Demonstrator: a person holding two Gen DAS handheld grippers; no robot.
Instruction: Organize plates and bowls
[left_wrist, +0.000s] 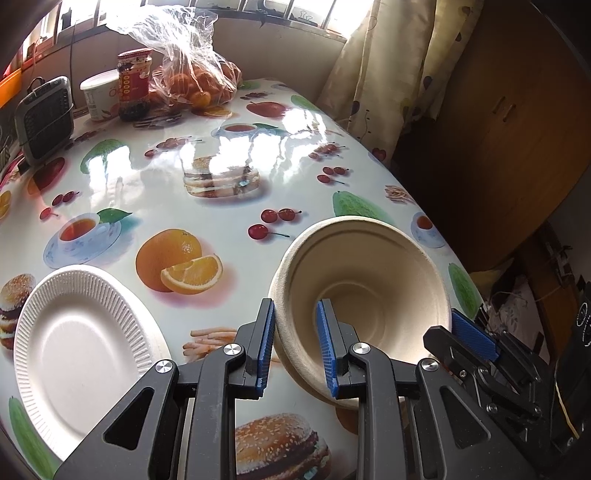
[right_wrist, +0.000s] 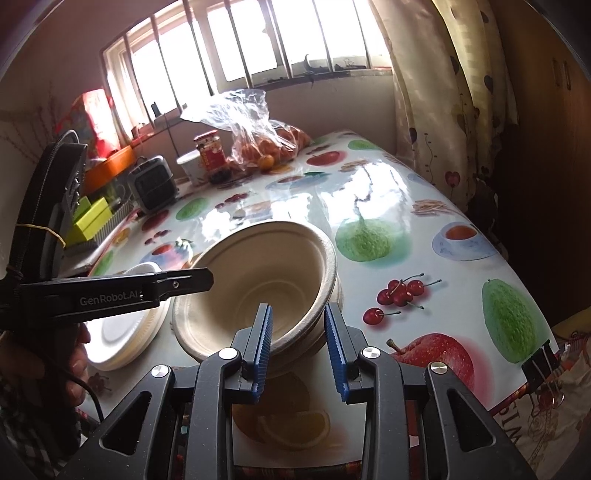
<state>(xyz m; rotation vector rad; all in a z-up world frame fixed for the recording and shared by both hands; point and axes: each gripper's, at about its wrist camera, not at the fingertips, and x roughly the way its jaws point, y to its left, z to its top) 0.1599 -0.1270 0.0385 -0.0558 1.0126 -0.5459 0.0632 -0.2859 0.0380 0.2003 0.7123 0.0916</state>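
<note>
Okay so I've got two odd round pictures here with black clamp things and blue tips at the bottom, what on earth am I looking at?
Those clamps are two hand-held grippers; a person holds one in each hand, and each carries a wide-angle camera looking along its fingers. One picture is from the left gripper, the other from the right gripper. Both look over a table with a fruit-print cloth. The left gripper pinches the rim of a tan bowl, which is tilted. The right gripper's fingers straddle the rim on the bowl's other side; whether they grip it is unclear. A white plate lies beside the bowl. Farther back are a jar and a bag of oranges.
</note>
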